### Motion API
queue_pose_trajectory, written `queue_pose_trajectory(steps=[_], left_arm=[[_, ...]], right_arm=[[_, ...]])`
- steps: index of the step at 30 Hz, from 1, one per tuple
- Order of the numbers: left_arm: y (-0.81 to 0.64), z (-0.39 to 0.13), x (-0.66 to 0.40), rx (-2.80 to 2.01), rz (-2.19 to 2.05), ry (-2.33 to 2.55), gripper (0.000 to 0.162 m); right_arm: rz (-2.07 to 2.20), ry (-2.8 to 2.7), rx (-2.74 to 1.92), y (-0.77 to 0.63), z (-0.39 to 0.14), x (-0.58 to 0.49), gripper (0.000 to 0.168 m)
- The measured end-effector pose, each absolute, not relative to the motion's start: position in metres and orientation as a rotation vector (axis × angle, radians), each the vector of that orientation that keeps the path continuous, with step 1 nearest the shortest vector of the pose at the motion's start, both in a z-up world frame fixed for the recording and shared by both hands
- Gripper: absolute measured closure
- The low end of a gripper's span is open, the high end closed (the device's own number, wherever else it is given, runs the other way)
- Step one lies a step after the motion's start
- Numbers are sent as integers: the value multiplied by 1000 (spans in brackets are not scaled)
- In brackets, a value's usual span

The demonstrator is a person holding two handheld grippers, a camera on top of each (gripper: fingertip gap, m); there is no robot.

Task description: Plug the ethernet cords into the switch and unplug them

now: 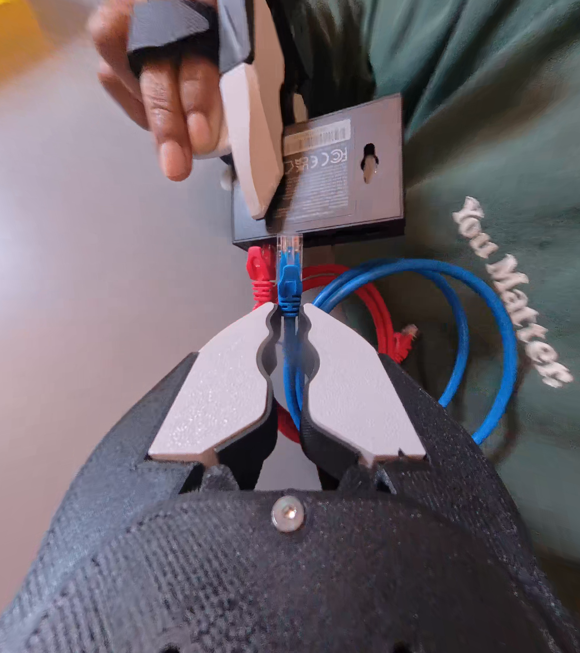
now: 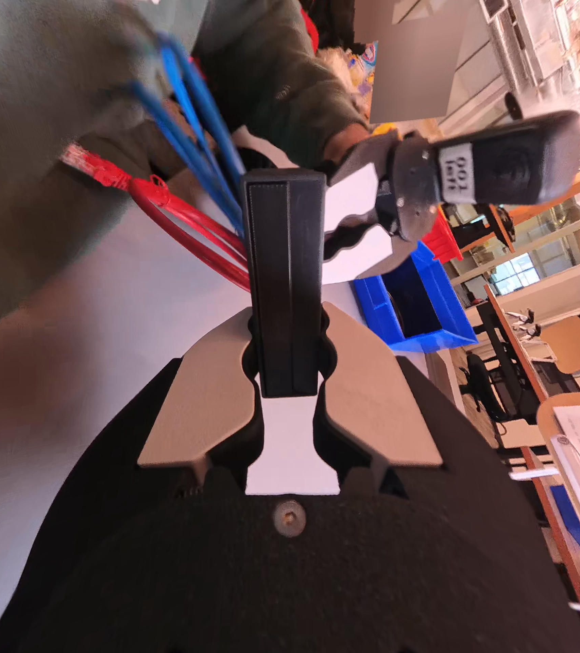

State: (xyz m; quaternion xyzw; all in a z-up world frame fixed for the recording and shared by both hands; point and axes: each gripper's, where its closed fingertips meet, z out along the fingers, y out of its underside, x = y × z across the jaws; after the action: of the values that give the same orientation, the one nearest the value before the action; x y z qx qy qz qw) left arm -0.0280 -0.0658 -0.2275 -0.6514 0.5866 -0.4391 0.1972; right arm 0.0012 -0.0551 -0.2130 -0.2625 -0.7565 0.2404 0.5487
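Note:
My right gripper (image 2: 288, 318) is shut on the black switch (image 2: 285, 282) and holds it edge-on in the air. In the left wrist view the switch (image 1: 345, 176) shows its labelled underside, with a right gripper finger (image 1: 249, 141) across it. My left gripper (image 1: 289, 309) is shut on the blue ethernet cord just behind its blue plug (image 1: 288, 279). The plug's clear tip meets the switch's port edge, and most of it is outside. A red plug (image 1: 259, 272) sits in the port beside it. The blue cord's loop (image 1: 475, 318) and the red cord's loop (image 1: 380, 311) hang below.
The red cord's loose end (image 1: 405, 339) dangles by the person's green sweatshirt (image 1: 493, 106). A blue bin (image 2: 422, 307) and a red bin (image 2: 440, 240) stand on the white table (image 2: 140, 300). Desks and chairs lie to the right. My hands' fingertips stand some 4 cm from each other.

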Motion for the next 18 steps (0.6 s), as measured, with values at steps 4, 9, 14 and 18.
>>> queue_pose_trajectory(steps=[4,9,14,18], left_arm=[[-81,-227,-36,-1909,-1194,1948,152],[-76,-225,-35,-2027,-1192,1970,153],[-73,-226,-32,-2089,-1247,1966,153],[-77,-233,-34,-2149,-1180,2055,153]], right_arm=[[591,-1773,-593,-62,-204,-4,138],[566,-1756,-602,-57,-201,1,138],[540,-1787,-579,-60,-206,1,138],[542,-1807,-576,-62,-211,-1,138]])
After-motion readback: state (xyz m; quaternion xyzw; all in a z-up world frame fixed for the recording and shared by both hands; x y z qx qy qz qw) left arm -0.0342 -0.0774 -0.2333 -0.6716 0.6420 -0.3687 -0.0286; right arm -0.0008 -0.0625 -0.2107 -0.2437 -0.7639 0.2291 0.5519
